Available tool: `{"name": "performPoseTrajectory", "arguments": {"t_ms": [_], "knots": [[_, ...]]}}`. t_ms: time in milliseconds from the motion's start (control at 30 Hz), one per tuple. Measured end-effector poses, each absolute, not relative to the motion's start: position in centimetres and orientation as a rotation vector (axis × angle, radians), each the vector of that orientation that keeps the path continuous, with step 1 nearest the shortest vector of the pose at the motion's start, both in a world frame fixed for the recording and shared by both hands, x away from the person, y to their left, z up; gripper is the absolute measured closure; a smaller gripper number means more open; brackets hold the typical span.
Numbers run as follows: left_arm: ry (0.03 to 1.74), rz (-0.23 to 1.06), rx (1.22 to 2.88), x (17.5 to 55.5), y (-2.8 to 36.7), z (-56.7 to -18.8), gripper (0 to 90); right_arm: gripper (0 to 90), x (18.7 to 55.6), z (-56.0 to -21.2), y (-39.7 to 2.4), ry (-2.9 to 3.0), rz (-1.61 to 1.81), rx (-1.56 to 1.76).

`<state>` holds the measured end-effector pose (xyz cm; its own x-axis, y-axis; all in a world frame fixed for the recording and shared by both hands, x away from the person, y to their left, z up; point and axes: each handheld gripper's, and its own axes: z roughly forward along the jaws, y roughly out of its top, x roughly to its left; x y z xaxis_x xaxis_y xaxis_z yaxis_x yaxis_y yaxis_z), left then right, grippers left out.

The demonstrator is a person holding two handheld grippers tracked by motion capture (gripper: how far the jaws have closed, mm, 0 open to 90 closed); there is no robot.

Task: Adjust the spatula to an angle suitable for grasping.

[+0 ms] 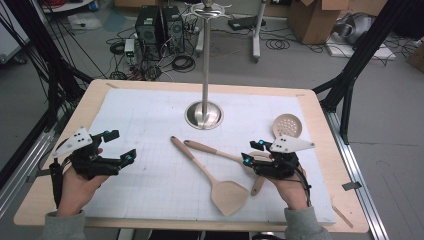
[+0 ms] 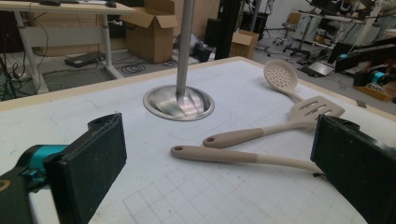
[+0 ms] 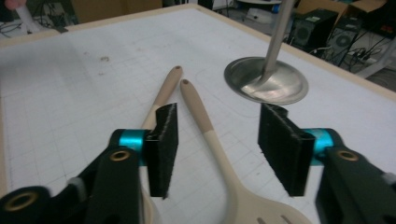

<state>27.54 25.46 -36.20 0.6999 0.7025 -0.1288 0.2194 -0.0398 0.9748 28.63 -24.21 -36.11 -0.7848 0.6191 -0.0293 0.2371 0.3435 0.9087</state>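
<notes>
Black pads of my right tongs (image 3: 215,144) fill the bottom of the right gripper view, roughly half apart, straddling the slotted spatula's handle (image 3: 205,126) without touching it. At lower right of the high view they hover over that handle on the table (image 1: 150,220). My left tongs (image 1: 116,146), lower left there, stand wide apart, holding nothing, the solid spatula (image 1: 220,187) well to their right.
</notes>
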Motion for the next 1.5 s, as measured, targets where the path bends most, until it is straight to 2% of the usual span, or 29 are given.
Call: {"name": "performPoseTrajectory", "arguments": {"t_ms": [33,100,233,567,633,767,1500], "knots": [[0.768,0.459,1.602,27.5,25.5,-36.2,3.9,51.3,28.6,-36.1,-24.2,2.243,1.424,0.755],[0.777,0.461,1.597,27.5,25.7,-36.2,3.9,58.0,29.0,-36.8,-23.1,2.29,1.402,0.751],[0.781,0.463,1.594,27.4,26.1,-36.2,3.9,65.4,29.4,-37.3,-21.9,2.323,1.39,0.741],[0.784,0.471,1.594,27.2,26.2,-36.1,3.9,77.7,30.3,-37.8,-20.0,2.361,1.426,0.776],[0.788,0.473,1.589,27.1,26.4,-36.1,3.9,83.4,30.8,-38.1,-19.0,2.382,1.419,0.775],[0.793,0.476,1.587,27.1,26.7,-36.1,3.9,88.9,31.3,-38.6,-17.9,2.421,1.408,0.767],[0.809,0.465,1.59,27.1,26.5,-36.6,3.9,89.5,34.0,-41.8,-13.5,2.583,1.267,0.726]]}}
